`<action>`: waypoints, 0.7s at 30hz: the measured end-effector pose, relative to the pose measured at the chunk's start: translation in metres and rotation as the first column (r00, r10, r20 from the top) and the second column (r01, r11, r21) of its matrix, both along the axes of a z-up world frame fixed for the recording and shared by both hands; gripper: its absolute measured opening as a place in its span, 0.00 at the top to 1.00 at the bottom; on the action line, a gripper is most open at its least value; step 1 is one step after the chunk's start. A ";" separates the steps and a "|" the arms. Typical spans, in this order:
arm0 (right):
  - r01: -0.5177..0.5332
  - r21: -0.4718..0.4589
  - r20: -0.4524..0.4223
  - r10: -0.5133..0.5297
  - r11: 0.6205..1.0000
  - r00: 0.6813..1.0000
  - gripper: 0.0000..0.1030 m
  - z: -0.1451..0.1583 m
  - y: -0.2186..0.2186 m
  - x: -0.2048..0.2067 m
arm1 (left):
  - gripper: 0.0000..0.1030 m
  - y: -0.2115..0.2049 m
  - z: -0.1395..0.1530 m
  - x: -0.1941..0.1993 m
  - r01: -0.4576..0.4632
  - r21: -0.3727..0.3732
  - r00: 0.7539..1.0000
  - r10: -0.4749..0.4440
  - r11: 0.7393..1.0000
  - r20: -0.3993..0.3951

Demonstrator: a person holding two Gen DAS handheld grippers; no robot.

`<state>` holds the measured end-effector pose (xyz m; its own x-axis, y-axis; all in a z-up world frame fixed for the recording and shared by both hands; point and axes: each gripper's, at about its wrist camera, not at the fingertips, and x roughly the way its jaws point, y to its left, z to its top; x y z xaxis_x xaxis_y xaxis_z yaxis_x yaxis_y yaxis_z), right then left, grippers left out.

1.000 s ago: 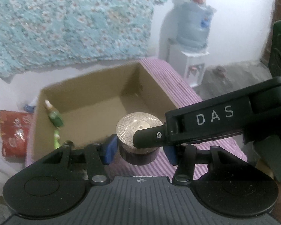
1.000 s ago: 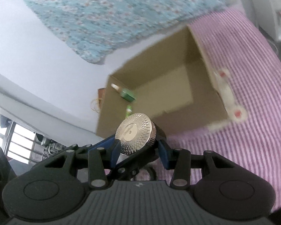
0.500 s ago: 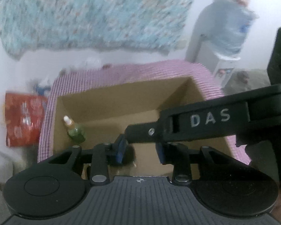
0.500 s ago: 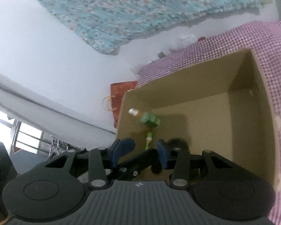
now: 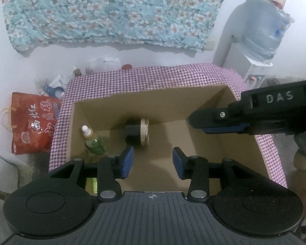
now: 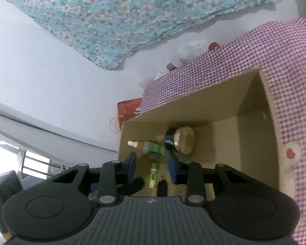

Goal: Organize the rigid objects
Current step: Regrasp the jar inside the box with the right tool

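A dark jar with a gold ribbed lid (image 5: 139,131) lies on its side on the floor of an open cardboard box (image 5: 153,94), near the back wall. My left gripper (image 5: 153,159) hovers over the box's near part; its jaws are opening with nothing between them. My right gripper (image 5: 214,120) reaches in from the right above the box. In the right wrist view, the right gripper (image 6: 151,163) is closing on nothing, with the jar (image 6: 180,140) beyond it. A green dropper bottle (image 5: 92,140) and a small green tube (image 6: 152,177) lie at the box's left side.
The box stands on a purple checked cloth (image 5: 153,77). A red bag (image 5: 33,122) sits on the floor at the left, and a water dispenser with a bottle (image 5: 261,32) stands at the back right. Small clutter (image 5: 104,63) lies behind the table by the wall.
A second ago the jar was gripped between the fingers in front of the box. Both grippers moved over the box and the jar now lies loose inside.
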<state>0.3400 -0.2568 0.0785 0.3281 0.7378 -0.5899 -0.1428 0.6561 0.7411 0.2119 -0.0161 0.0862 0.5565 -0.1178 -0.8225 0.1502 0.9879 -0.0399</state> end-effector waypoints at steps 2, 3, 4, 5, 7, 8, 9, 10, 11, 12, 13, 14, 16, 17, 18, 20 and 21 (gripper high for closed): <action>0.003 -0.020 0.000 -0.003 1.000 1.000 0.65 0.001 0.002 0.000 | 0.59 0.003 0.006 -0.006 -0.009 0.001 1.000 0.009 1.000 0.017; 0.004 -0.031 -0.001 -0.004 1.000 1.000 0.65 0.002 0.002 0.001 | 0.59 0.004 0.008 -0.009 -0.013 -0.002 1.000 0.013 1.000 0.021; 0.004 -0.046 -0.001 -0.004 0.999 1.000 0.65 0.003 0.003 0.001 | 0.58 0.005 0.011 -0.015 -0.019 -0.010 1.000 0.019 1.000 0.025; 0.002 -0.059 0.000 -0.002 0.998 1.000 0.64 0.004 0.006 0.003 | 0.57 0.008 0.014 -0.019 -0.022 -0.023 0.999 0.023 0.999 0.030; -0.002 -0.098 0.011 0.003 0.995 1.000 0.63 0.007 0.012 0.003 | 0.57 0.014 0.018 -0.027 -0.033 -0.054 0.999 0.035 0.998 0.036; -0.007 -0.116 0.014 0.008 0.993 1.000 0.63 0.008 0.015 0.003 | 0.56 0.019 0.020 -0.032 -0.040 -0.072 0.998 0.043 0.997 0.039; -0.014 -0.132 0.013 0.016 0.991 1.000 0.62 0.009 0.019 0.005 | 0.56 0.023 0.021 -0.035 -0.046 -0.087 0.998 0.050 0.995 0.041; -0.020 -0.150 0.012 0.022 0.988 1.000 0.58 0.009 0.023 0.006 | 0.56 0.028 0.022 -0.039 -0.053 -0.102 0.997 0.058 0.993 0.046; -0.023 -0.173 0.010 0.025 0.985 1.000 0.58 0.009 0.028 0.008 | 0.55 0.033 0.023 -0.043 -0.062 -0.115 0.996 0.068 0.991 0.050; -0.027 -0.194 0.005 0.029 0.981 1.000 0.58 0.008 0.032 0.011 | 0.55 0.038 0.024 -0.046 -0.073 -0.125 0.995 0.080 0.989 0.052; -0.031 -0.209 -0.002 0.032 0.977 0.999 0.58 0.006 0.037 0.014 | 0.55 0.042 0.024 -0.049 -0.079 -0.135 0.995 0.087 0.988 0.054; -0.035 -0.218 -0.011 0.034 0.975 0.999 0.58 0.004 0.042 0.017 | 0.54 0.048 0.024 -0.052 -0.086 -0.147 0.994 0.096 0.985 0.057; -0.028 -0.234 -0.036 0.020 0.972 0.999 0.56 -0.006 0.049 0.024 | 0.51 0.058 0.024 -0.059 -0.100 -0.168 0.992 0.112 0.981 0.058; -0.020 -0.244 -0.048 0.009 0.970 0.999 0.47 -0.011 0.053 0.028 | 0.49 0.063 0.024 -0.062 -0.108 -0.180 0.991 0.120 0.978 0.060; -0.010 -0.245 -0.059 -0.005 0.970 0.998 0.42 -0.017 0.056 0.032 | 0.47 0.069 0.023 -0.065 -0.116 -0.191 0.990 0.130 0.975 0.061; 0.007 -0.228 -0.088 -0.028 0.974 0.996 0.39 -0.031 0.061 0.040 | 0.42 0.079 0.022 -0.071 -0.123 -0.202 0.988 0.138 0.972 0.062; 0.016 -0.223 -0.108 -0.041 0.975 0.993 0.39 -0.038 0.063 0.044 | 0.39 0.082 0.021 -0.073 -0.128 -0.207 0.988 0.143 0.970 0.061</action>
<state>0.3840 -0.1941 0.0403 0.2703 0.5762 -0.7713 -0.0468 0.8080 0.5873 0.1387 0.0663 0.1071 0.6382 -0.1964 -0.7444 0.0256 0.9718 -0.2344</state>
